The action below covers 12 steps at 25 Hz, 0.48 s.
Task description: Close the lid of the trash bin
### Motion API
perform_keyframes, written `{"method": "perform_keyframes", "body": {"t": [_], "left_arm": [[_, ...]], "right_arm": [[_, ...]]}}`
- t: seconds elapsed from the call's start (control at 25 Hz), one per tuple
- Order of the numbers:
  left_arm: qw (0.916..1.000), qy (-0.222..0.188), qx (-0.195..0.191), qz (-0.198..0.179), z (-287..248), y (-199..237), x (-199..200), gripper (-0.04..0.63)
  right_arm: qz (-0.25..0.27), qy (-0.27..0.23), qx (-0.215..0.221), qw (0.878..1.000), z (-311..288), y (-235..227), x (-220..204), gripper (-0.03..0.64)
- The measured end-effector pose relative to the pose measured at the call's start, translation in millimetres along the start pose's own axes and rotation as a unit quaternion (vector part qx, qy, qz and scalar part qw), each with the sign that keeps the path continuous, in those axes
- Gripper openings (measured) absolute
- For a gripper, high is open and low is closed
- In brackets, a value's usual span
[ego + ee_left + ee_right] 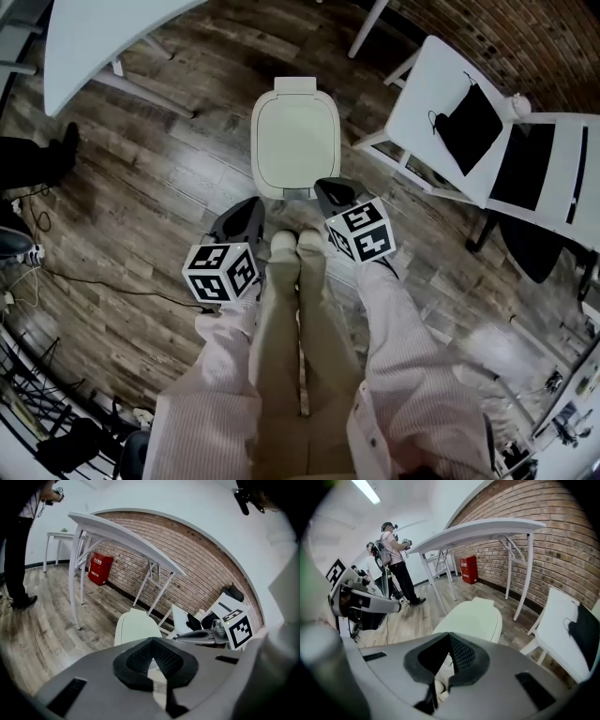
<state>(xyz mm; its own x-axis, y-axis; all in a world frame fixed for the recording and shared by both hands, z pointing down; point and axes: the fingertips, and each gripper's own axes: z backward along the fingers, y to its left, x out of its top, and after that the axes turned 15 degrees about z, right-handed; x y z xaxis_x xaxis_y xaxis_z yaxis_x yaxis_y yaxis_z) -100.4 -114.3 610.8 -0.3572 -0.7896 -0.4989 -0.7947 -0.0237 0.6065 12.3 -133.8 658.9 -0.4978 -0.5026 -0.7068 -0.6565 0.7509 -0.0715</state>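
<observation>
The pale trash bin (295, 141) stands on the wooden floor just ahead of the person's feet, and its lid lies flat and closed. It also shows beyond the jaws in the left gripper view (133, 627) and the right gripper view (473, 618). My left gripper (251, 208) hangs in the air near the bin's front left corner. Its jaws are together with nothing between them (151, 641). My right gripper (330, 190) is held near the bin's front right corner, also shut and empty (449, 635). Neither gripper touches the bin.
A white table (103, 37) stands at the back left. White folding chairs (441, 84) sit at the right, one with a black item (469, 127) on it. Cables (84, 279) trail over the floor at the left. Other people (396, 555) stand farther off, and a red box (101, 569) is by the brick wall.
</observation>
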Motion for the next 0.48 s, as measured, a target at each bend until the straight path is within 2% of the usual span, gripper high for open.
{"method": "perform_keyframes", "body": {"t": [0.48], "left_arm": [[0.9985,-0.025,-0.027,-0.041,64.3,-56.5,47.3,-0.006]], "right_arm": [[-0.004,-0.091,-0.02,0.996,85.8,18.3,85.9,0.005]]}}
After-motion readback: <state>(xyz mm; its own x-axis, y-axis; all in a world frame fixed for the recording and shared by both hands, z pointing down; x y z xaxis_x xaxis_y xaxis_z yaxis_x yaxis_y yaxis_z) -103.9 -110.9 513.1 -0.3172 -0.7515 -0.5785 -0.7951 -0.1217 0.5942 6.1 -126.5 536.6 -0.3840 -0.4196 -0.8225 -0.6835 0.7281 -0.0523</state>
